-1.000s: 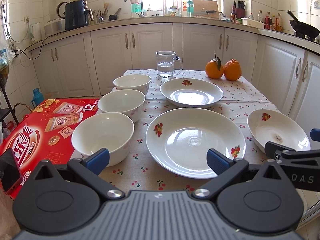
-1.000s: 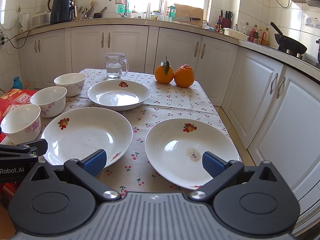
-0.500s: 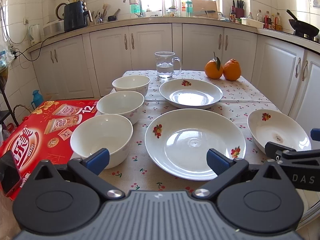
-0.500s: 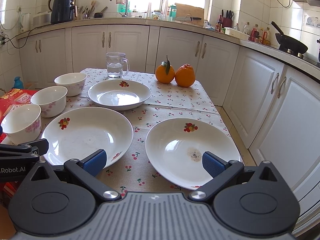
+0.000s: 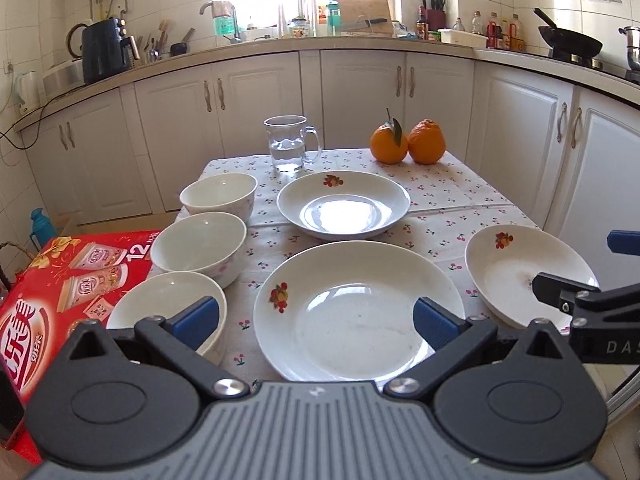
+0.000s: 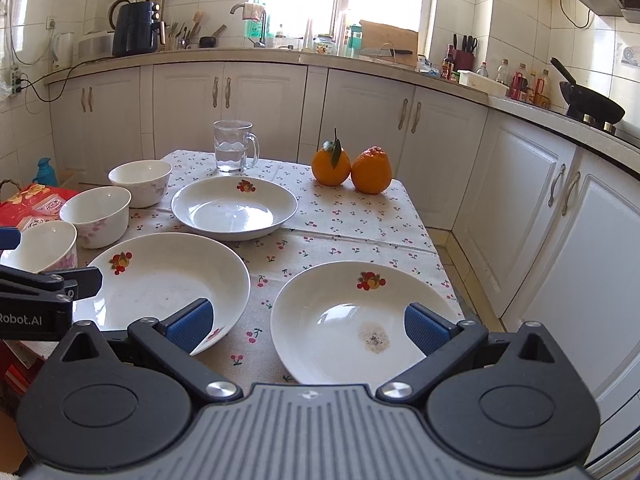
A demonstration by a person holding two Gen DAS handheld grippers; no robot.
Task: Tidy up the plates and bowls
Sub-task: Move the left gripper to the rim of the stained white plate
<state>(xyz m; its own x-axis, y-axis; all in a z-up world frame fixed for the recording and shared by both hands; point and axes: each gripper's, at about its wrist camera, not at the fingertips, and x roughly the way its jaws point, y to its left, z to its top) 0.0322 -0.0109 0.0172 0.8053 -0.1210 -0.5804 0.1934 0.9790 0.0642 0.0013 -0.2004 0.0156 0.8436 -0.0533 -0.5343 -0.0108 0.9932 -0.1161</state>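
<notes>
So basically nothing is sorted yet, as far as I can tell. Three plates and three bowls are all sitting separately on the tabletop (image 5: 460, 196) with the cherry-print cloth, nothing stacked.

Bowls run in a line down the left edge: near bowl (image 5: 160, 304), middle bowl (image 5: 198, 244), far bowl (image 5: 218, 194). The near two look like they're touching or nearly so, hard to say. The big plate (image 5: 352, 308) is front and centre, the far plate (image 5: 344, 204) sits behind it, and the stained plate (image 6: 360, 320) is off to the right near the table edge, with a brownish smear in its middle.

The left hand-held gripper (image 5: 316, 320) is spread wide and holding nothing; it hovers low at the near edge, one blue pad in front of the near bowl and the other over the big plate's rim. The right hand-held gripper (image 6: 306, 322) is also wide and empty, roughly lined up on the stained plate.

What's left is pretty much everything: nest the bowls, stack the plates. My guess is the right one goes for the stained plate first, but that's just a guess.

Not part of the job: a glass mug (image 5: 290, 144) of water and two oranges (image 5: 406, 144) at the far end, and a red box (image 5: 52, 292) beside the table on the left.
</notes>
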